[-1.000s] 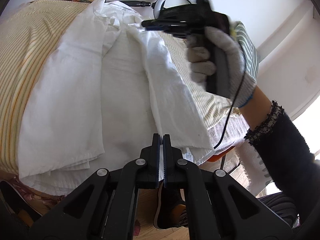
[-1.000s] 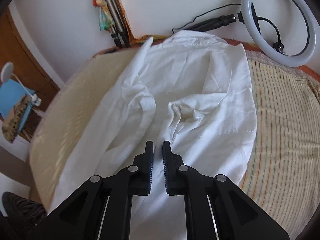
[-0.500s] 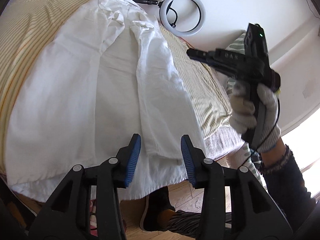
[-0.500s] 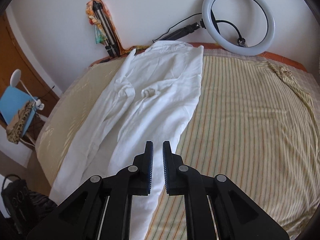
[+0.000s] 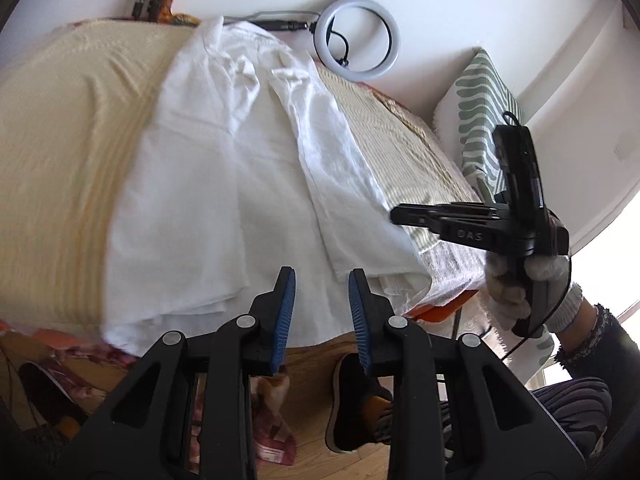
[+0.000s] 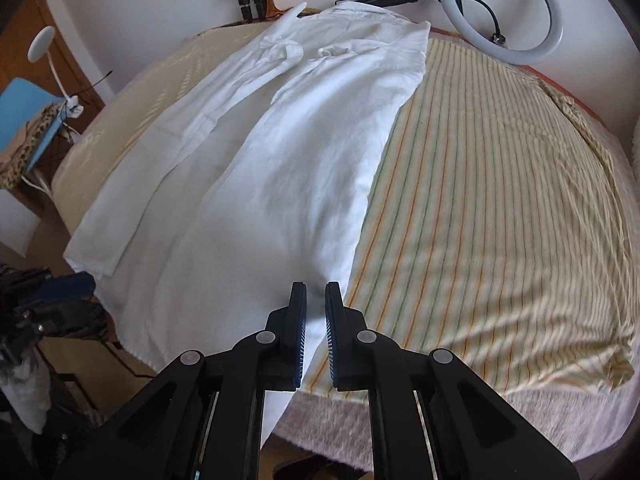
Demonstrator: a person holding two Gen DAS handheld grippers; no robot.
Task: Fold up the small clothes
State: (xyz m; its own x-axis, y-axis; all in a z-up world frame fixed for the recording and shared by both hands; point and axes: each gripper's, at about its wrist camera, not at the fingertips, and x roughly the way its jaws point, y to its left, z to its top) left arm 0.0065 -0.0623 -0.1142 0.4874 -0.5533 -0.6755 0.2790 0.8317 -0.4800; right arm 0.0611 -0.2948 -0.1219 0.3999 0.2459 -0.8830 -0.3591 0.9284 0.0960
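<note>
A white shirt [image 5: 248, 184] lies spread lengthwise on the striped bed sheet [image 6: 500, 200], collar at the far end, both front panels folded inward. My left gripper [image 5: 322, 276] hovers over the near hem, which hangs off the bed edge. Its jaws are apart and closing, with nothing pressed between the blue pads. My right gripper [image 6: 316, 292] is shut and empty, just above the shirt's [image 6: 304, 152] near right edge. In the left wrist view a gloved hand [image 5: 532, 280] holds the right gripper [image 5: 396, 215] beside the bed's right side.
A ring light [image 6: 500, 12] leans on the wall behind the bed, tripod legs [image 6: 250, 4] to its left. A green-patterned cushion [image 5: 484, 120] stands at the right. A shoe [image 5: 356, 404] and patterned cloth [image 5: 272, 400] lie on the wooden floor below the bed edge.
My left gripper went from shut to open and drew back from the hem. My right gripper swung from over the shirt's middle to its near right edge, staying shut.
</note>
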